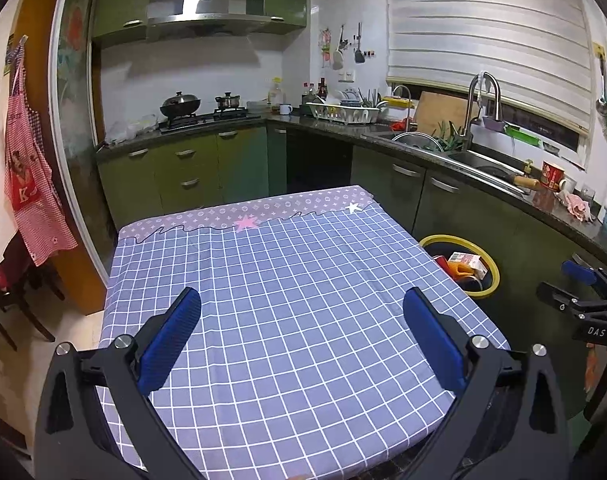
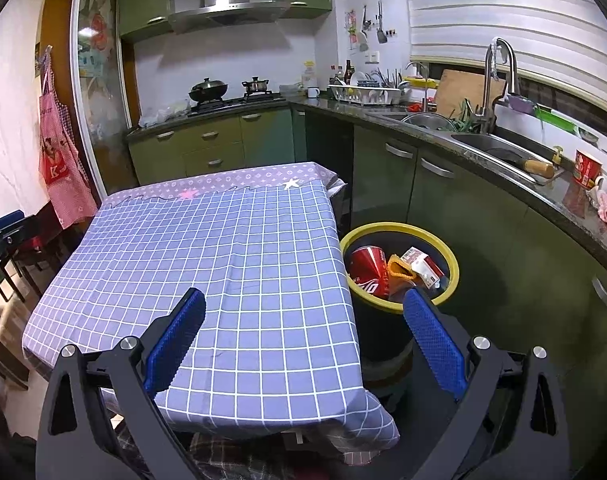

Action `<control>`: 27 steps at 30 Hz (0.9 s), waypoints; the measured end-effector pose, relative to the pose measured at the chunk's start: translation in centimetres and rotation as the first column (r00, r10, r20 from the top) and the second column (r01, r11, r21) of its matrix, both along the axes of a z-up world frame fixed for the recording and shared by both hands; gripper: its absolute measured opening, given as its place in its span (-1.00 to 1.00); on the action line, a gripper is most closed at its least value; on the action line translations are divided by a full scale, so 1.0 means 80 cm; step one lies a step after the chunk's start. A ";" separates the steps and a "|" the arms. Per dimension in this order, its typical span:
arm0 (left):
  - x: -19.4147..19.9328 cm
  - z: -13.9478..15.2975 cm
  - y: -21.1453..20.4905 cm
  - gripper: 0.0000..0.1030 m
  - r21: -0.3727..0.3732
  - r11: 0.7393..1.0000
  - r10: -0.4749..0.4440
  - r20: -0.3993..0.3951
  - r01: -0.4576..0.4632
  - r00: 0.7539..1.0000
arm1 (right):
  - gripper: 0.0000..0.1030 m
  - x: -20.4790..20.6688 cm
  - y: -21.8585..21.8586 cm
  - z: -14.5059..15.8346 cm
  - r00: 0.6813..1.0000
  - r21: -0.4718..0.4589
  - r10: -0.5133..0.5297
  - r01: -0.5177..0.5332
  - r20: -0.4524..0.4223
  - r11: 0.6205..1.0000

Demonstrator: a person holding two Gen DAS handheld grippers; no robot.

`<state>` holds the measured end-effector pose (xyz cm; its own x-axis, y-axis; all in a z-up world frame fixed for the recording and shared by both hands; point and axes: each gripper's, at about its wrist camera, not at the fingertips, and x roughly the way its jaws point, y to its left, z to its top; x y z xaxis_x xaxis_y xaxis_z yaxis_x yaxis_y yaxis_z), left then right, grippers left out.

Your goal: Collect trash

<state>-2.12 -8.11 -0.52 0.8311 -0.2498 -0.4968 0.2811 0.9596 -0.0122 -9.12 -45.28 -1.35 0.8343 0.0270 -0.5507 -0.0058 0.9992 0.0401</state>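
Two grippers hang over the cloth-covered surface, each with its blue-padded fingers spread wide and nothing between them. The left gripper sits above the near half of the blue checked tablecloth, its fingers framing only bare cloth. The right gripper hangs at the near right corner of the surface, one finger over the cloth and the other finger out past the edge, in front of the bin. From the left wrist view the right gripper shows at the far right edge, off to the side of the surface. The trash lies in the yellow-rimmed bin, which stands on the floor just beside the right edge of the surface, between it and the green cabinets. Inside it are a crushed red cola can, an orange wrapper next to it and a small carton on the far side. Behind, the kitchen counter carries a sink, a dish rack and two pots on the stove; a red apron hangs on the left wall.
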 end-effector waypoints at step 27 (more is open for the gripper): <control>-0.002 0.001 0.006 0.87 -0.015 1.000 0.004 -0.016 -0.004 1.000 | 0.90 0.005 0.007 0.000 1.000 -0.007 0.020 -0.020 -0.002 1.000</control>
